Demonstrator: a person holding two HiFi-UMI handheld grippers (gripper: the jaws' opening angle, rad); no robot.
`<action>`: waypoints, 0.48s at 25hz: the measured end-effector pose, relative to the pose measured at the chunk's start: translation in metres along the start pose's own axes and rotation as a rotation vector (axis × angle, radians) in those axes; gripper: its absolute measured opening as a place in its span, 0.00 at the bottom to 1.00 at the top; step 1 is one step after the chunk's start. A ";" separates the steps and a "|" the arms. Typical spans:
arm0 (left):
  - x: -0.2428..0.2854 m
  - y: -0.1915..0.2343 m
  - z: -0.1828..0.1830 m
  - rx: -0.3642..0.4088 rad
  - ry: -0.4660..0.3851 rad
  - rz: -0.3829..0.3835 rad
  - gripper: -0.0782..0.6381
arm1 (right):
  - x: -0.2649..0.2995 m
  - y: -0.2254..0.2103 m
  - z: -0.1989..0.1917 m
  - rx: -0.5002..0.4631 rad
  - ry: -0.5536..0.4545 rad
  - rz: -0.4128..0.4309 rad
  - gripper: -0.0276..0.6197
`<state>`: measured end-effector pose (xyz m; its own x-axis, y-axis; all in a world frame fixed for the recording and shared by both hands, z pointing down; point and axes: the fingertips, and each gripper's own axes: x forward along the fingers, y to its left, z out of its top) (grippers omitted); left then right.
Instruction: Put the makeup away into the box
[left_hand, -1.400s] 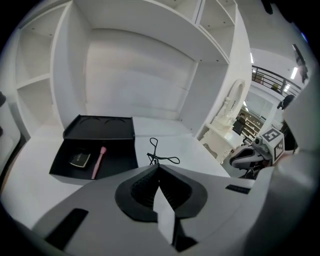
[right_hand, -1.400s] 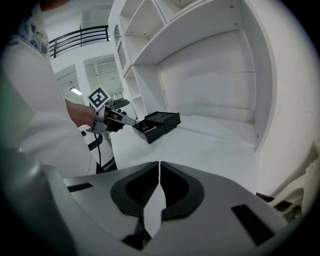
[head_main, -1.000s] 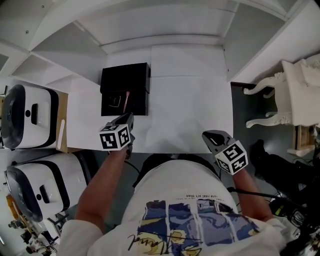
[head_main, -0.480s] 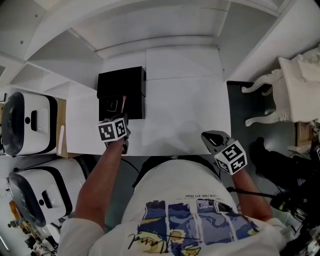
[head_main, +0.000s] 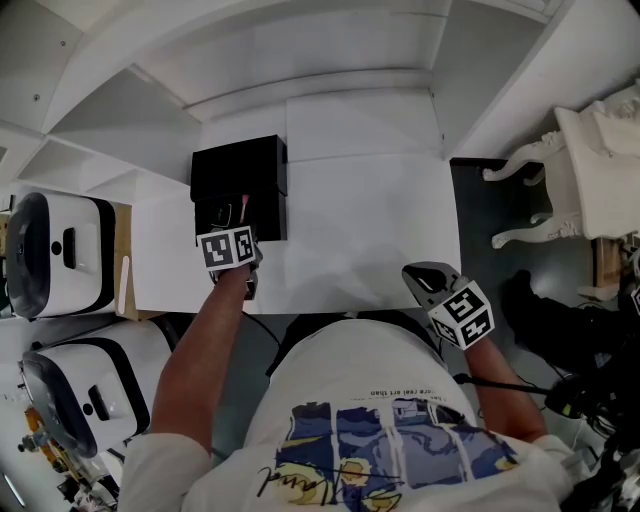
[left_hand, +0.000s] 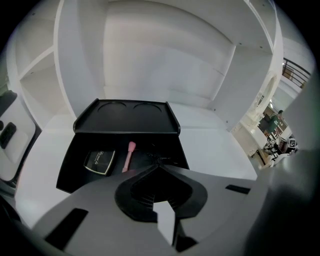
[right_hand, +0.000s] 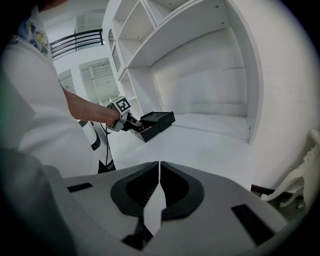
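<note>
The black box (head_main: 238, 188) lies open at the table's left, its lid (left_hand: 126, 117) tipped back. Inside lie a dark compact (left_hand: 99, 162), a pink stick (left_hand: 129, 155) and a thin black item (left_hand: 159, 160). My left gripper (head_main: 247, 236) hovers over the box's near edge, pointing steeply down into it, jaws shut with nothing in them (left_hand: 159, 167). My right gripper (head_main: 412, 272) hangs at the table's front right edge, jaws shut and empty (right_hand: 159, 165). From the right gripper view, the box (right_hand: 156, 121) and the left gripper (right_hand: 125, 120) show far to the left.
A white table (head_main: 370, 220) sits in a white alcove with shelves (right_hand: 165, 40). Two white machines (head_main: 55, 245) (head_main: 80, 390) stand left of the table. An ornate white chair (head_main: 585, 175) stands at the right on dark floor.
My left gripper has moved forward and down, closer over the open box. The right gripper has stayed in place.
</note>
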<state>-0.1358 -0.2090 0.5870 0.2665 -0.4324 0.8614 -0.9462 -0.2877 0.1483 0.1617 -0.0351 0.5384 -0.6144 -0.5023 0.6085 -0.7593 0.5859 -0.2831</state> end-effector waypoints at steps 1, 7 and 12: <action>0.003 0.000 0.001 0.003 0.009 0.002 0.13 | 0.000 -0.001 -0.001 0.003 0.001 0.000 0.09; 0.018 0.000 0.001 0.016 0.068 0.025 0.13 | -0.004 -0.005 -0.005 0.025 0.003 -0.007 0.09; 0.024 0.000 -0.004 0.026 0.113 0.027 0.13 | -0.007 -0.009 -0.011 0.047 0.007 -0.015 0.09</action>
<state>-0.1303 -0.2159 0.6095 0.2173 -0.3421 0.9142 -0.9472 -0.3002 0.1128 0.1751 -0.0305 0.5448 -0.6019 -0.5063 0.6176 -0.7775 0.5479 -0.3086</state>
